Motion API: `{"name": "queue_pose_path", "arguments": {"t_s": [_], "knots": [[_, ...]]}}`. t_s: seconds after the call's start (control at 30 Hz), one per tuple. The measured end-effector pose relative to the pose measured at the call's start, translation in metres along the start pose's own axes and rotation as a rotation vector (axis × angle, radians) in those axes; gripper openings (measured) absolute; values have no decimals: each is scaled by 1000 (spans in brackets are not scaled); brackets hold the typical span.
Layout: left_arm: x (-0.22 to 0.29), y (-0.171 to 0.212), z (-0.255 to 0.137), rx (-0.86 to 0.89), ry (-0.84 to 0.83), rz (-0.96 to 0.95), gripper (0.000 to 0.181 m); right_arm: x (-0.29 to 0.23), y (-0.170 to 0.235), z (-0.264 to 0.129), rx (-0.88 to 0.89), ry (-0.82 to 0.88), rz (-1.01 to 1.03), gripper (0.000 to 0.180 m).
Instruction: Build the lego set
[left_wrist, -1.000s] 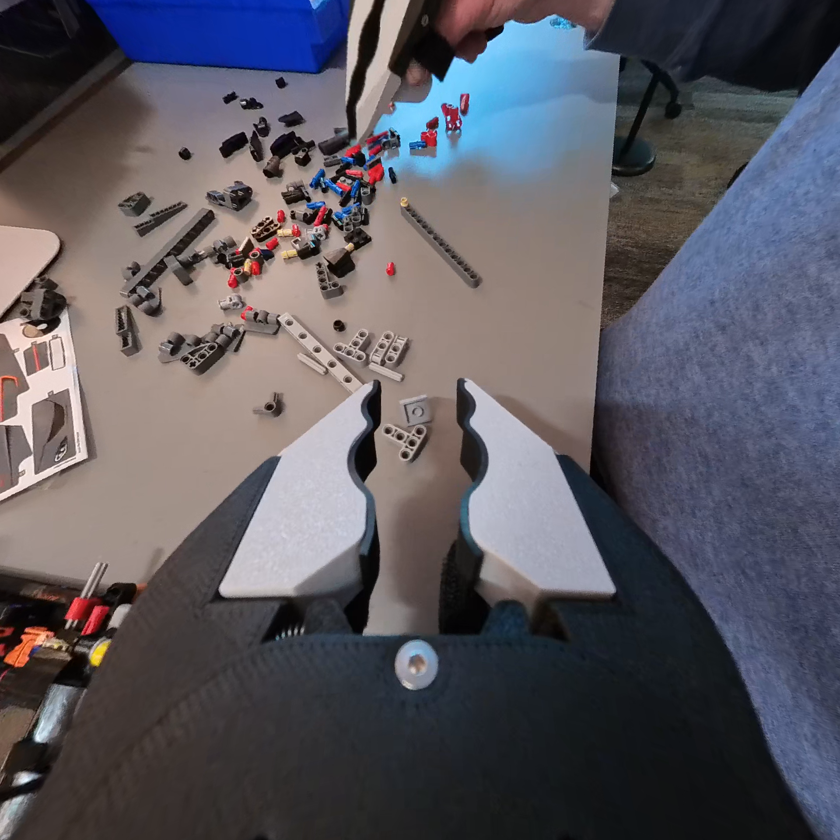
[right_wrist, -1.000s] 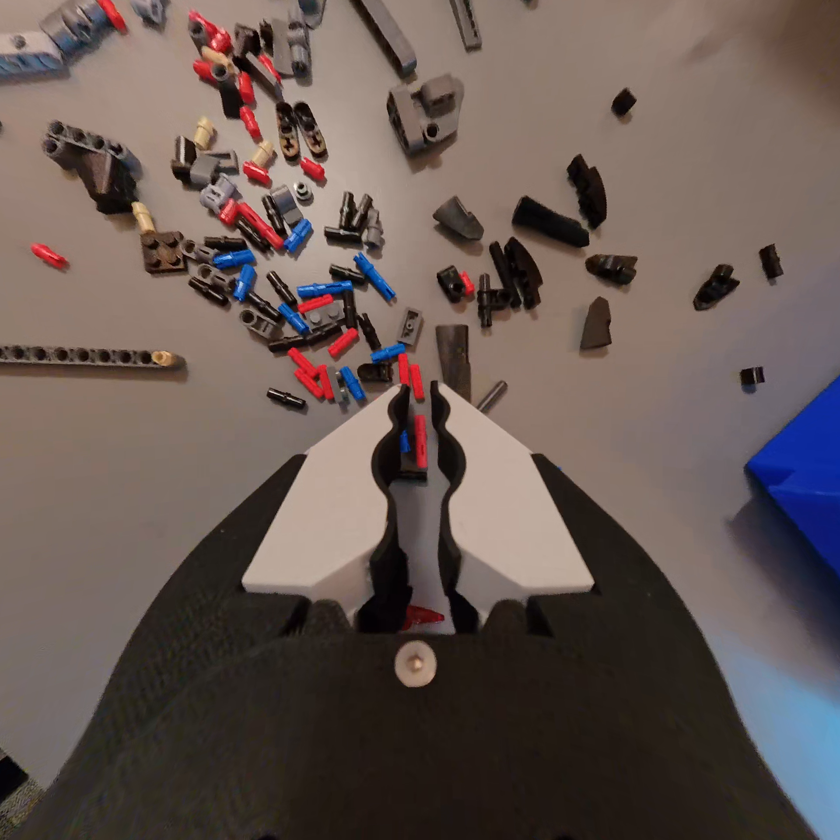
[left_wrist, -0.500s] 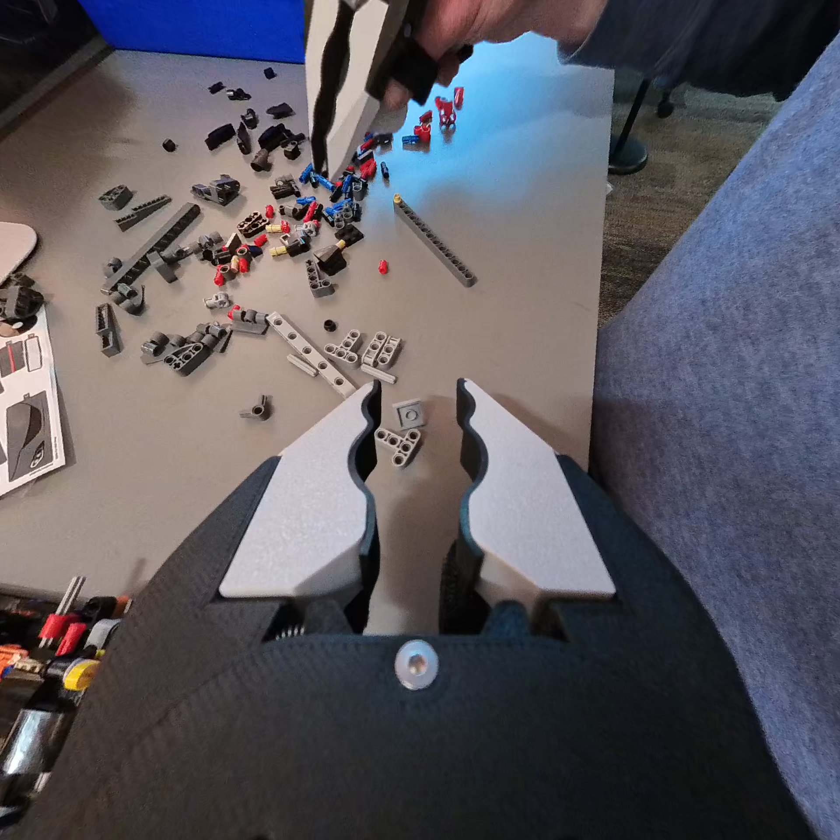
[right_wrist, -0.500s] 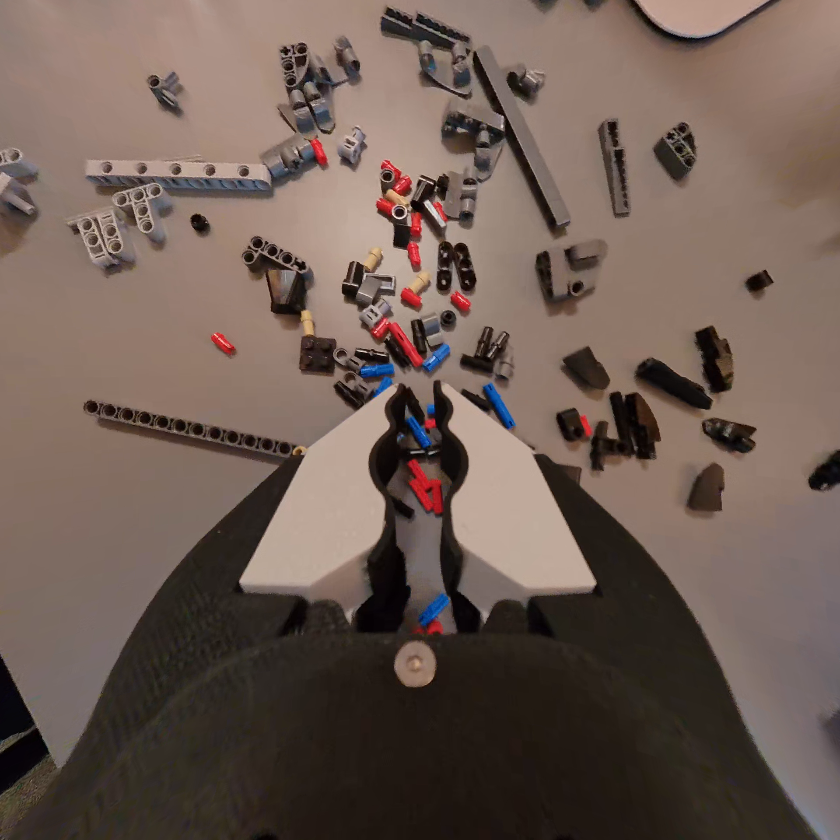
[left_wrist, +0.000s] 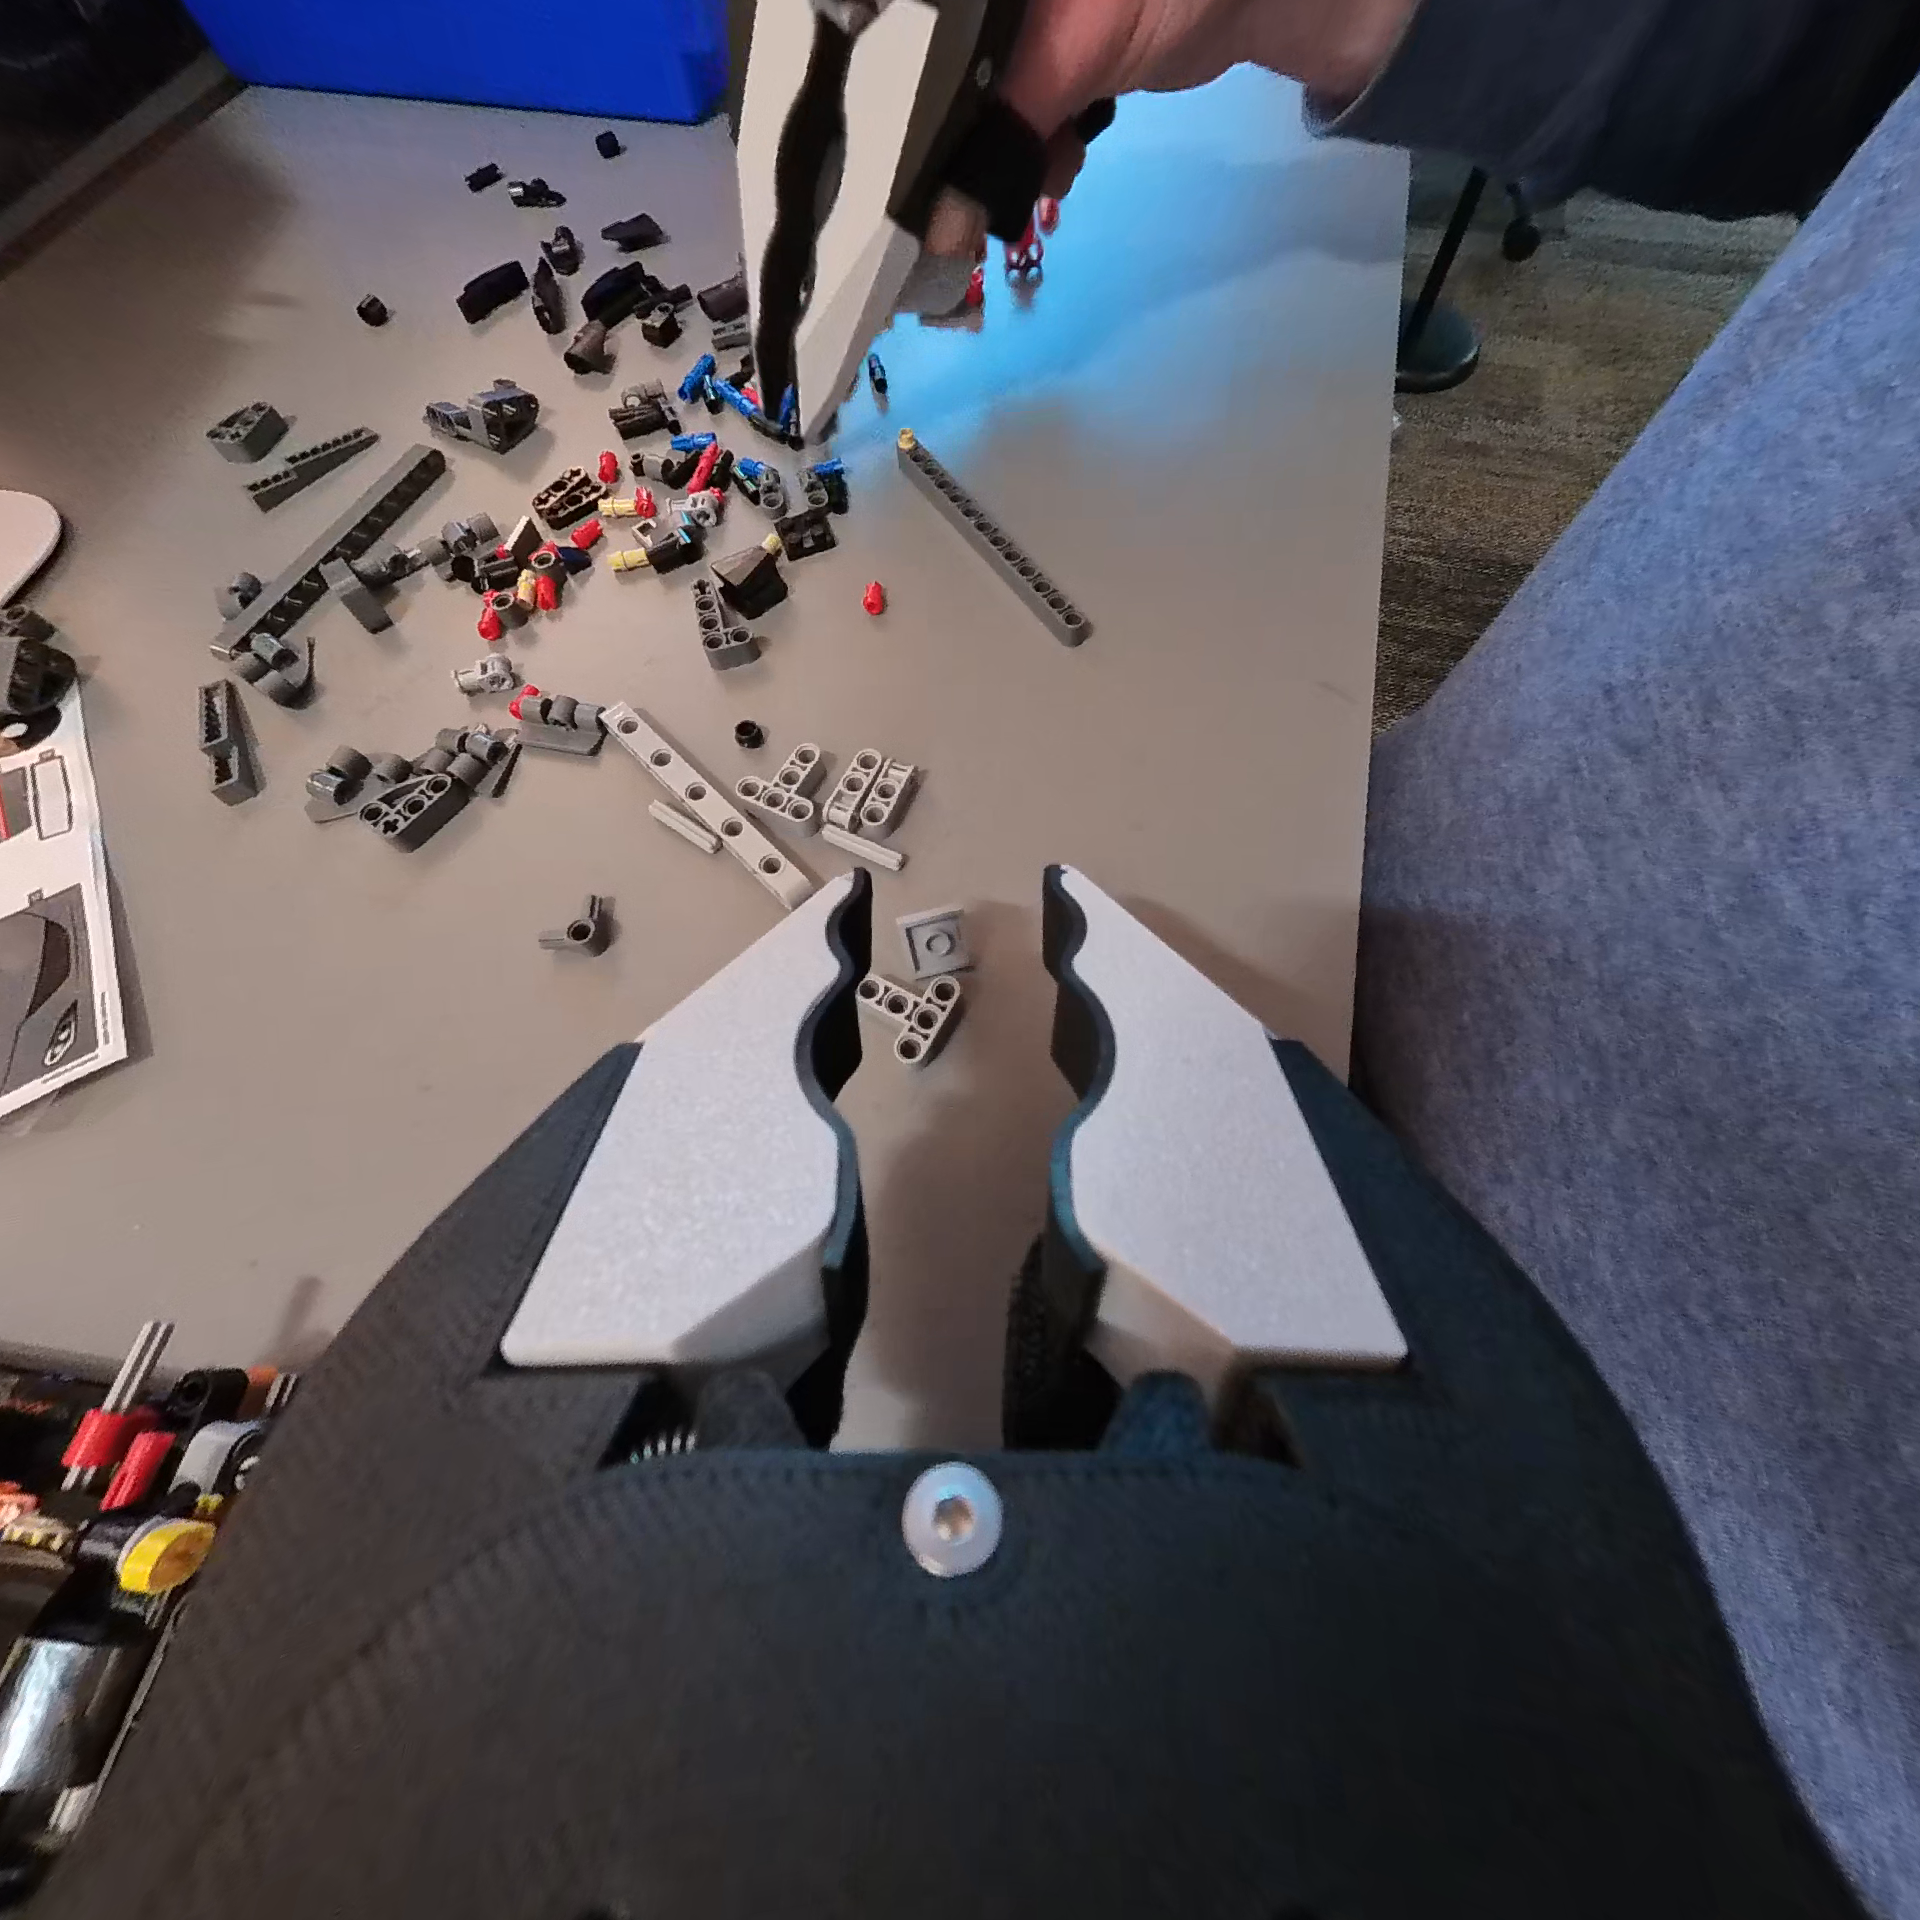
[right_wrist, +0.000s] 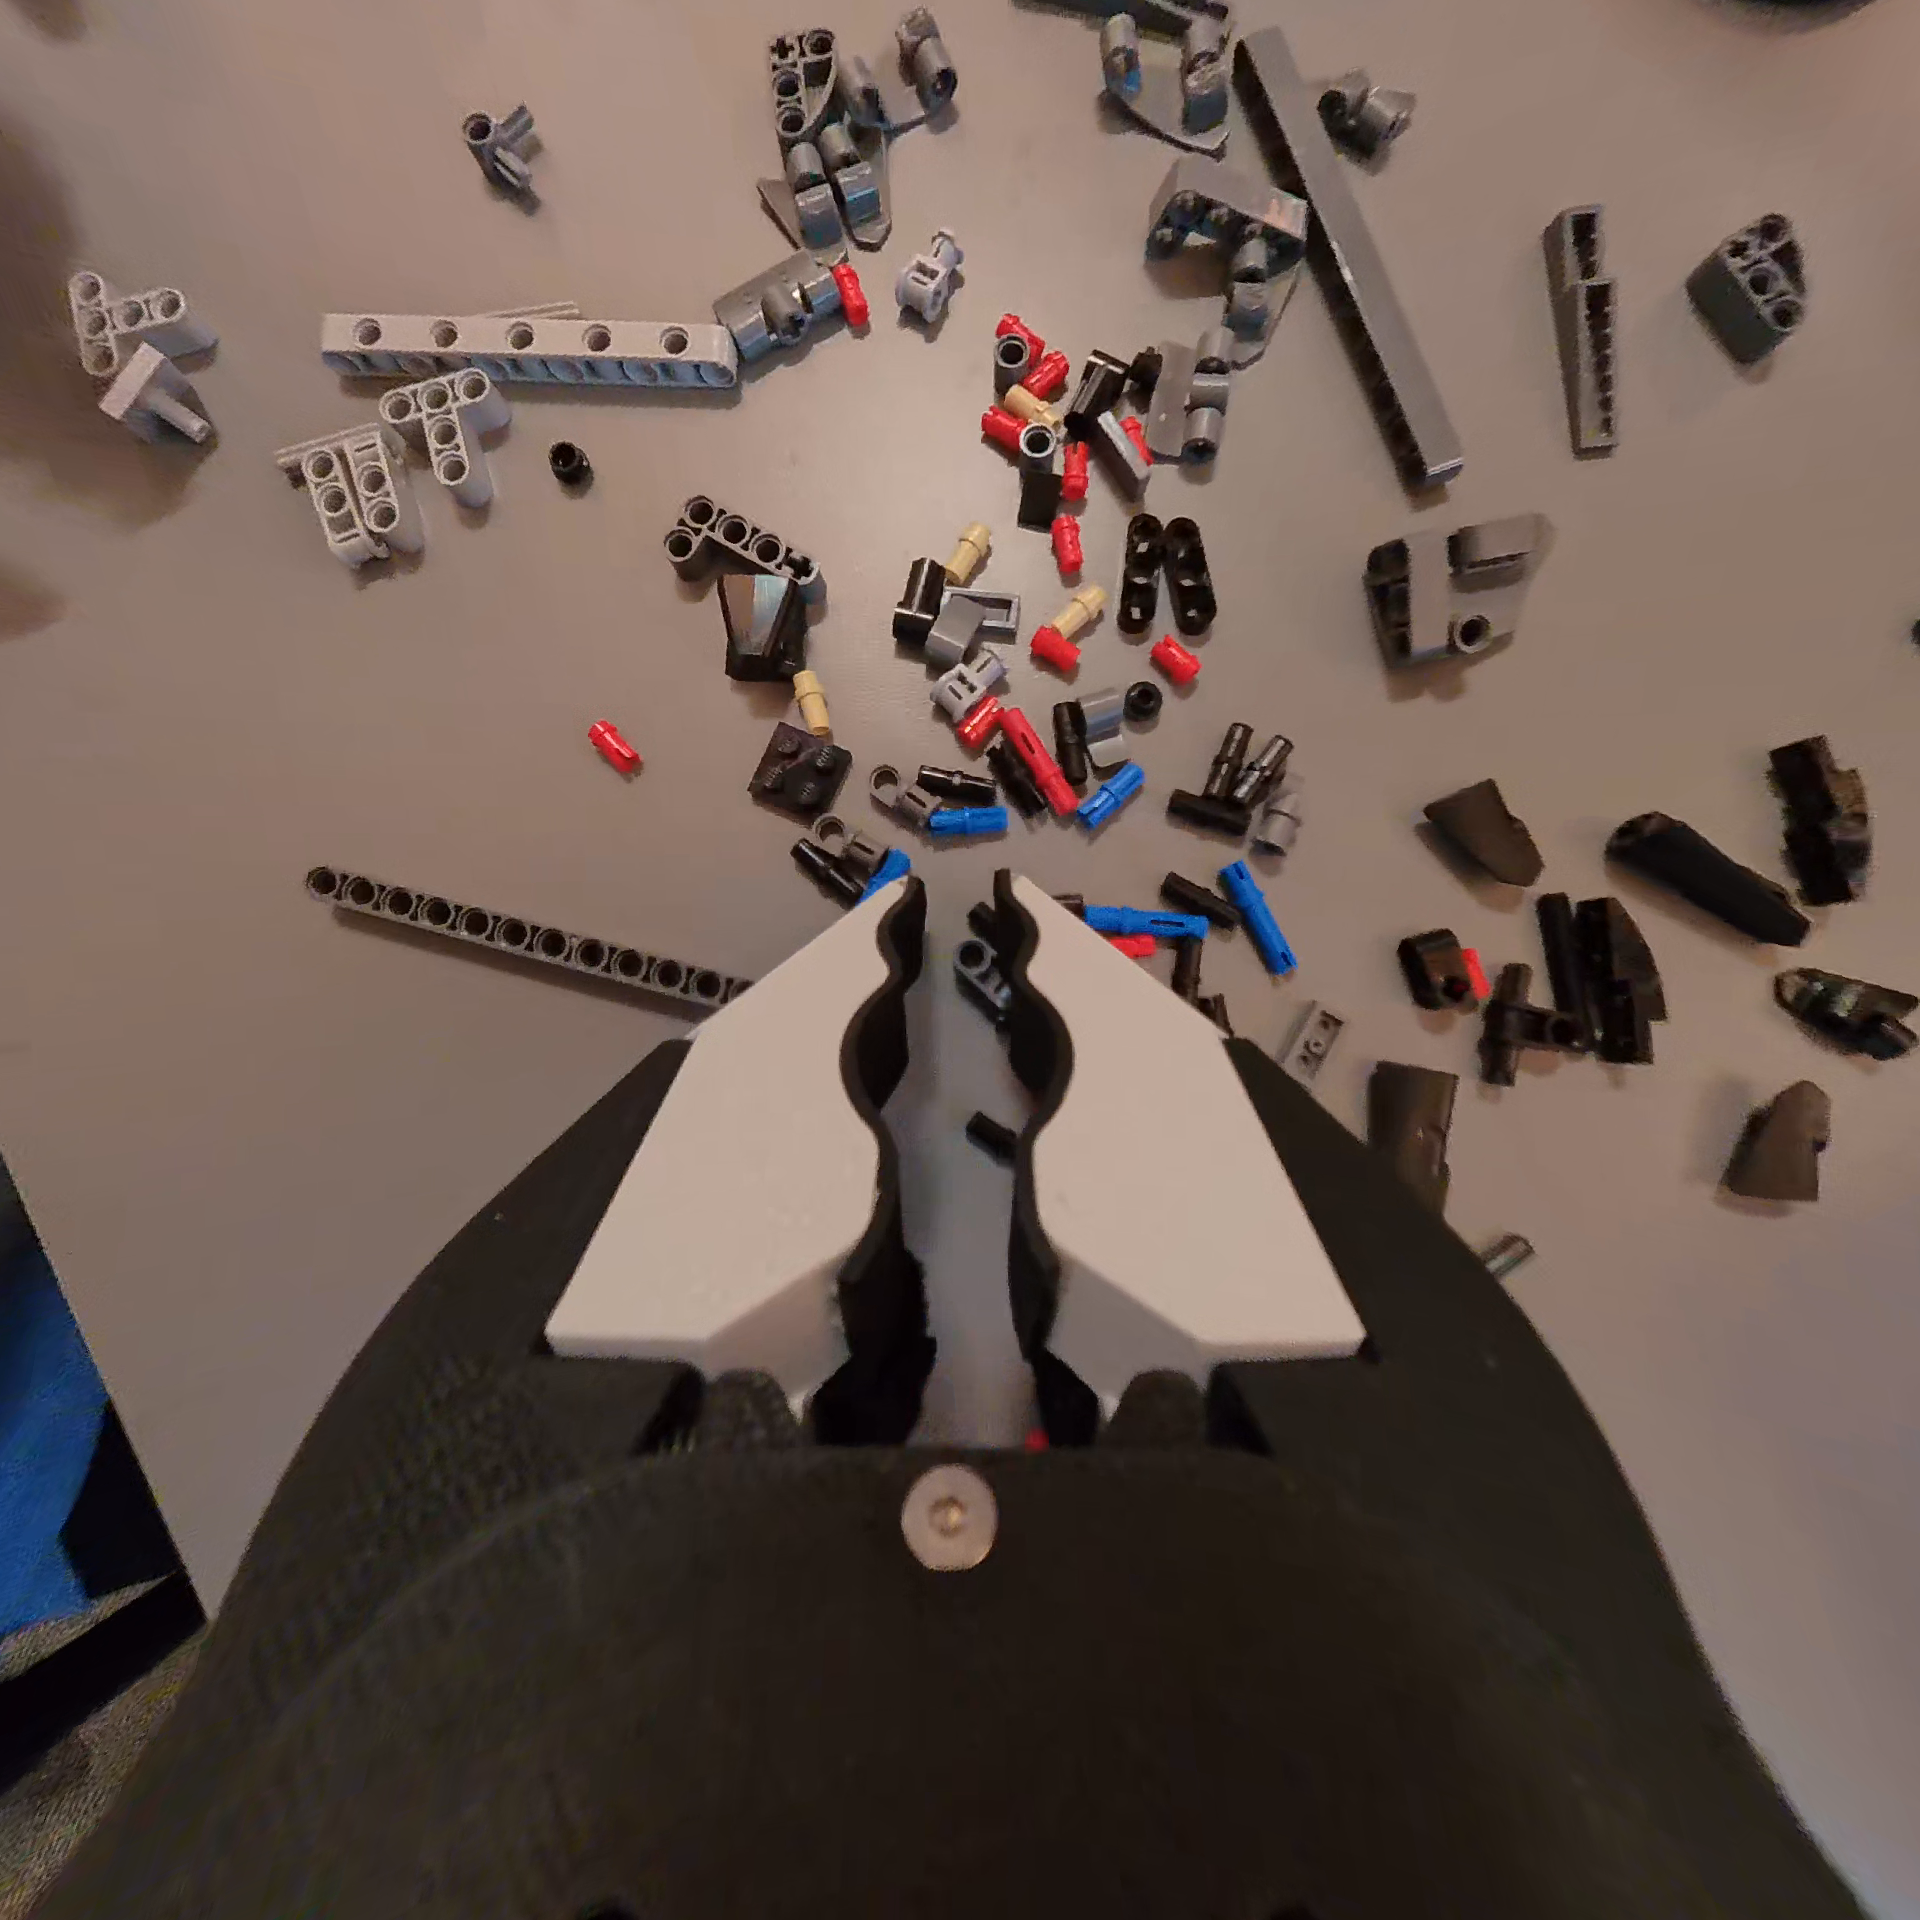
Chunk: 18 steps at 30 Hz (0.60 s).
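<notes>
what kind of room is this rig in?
Likely an office or lab: grey desk strewn with Lego parts, carpet with a chair base, blue bin at the back.

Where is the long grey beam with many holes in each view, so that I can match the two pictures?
Left wrist view: the long beam lies upper centre-right, slanting down to the right.
Right wrist view: it lies centre-left, its right end behind the right tool.
Shared landmark: the lone red pin beside the beam.

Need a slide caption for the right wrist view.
Right gripper, slightly open, poised over mixed pins on the grey table.
</notes>
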<state>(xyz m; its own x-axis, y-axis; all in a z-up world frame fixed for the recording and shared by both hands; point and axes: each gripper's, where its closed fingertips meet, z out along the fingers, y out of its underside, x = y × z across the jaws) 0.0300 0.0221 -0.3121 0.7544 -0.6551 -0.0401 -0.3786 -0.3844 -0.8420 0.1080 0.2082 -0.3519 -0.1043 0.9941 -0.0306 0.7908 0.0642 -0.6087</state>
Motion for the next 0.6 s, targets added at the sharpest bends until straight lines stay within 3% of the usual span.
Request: {"name": "queue_pose_path", "arguments": {"t_s": [0.2,0.6], "knots": [[2,-1,3,-2,9,0,31,0,-4,-21,64,10,6,7],[6,-4,5,-7,4,11,31,-19,-2,13,-67,-73,-247,7]]}}
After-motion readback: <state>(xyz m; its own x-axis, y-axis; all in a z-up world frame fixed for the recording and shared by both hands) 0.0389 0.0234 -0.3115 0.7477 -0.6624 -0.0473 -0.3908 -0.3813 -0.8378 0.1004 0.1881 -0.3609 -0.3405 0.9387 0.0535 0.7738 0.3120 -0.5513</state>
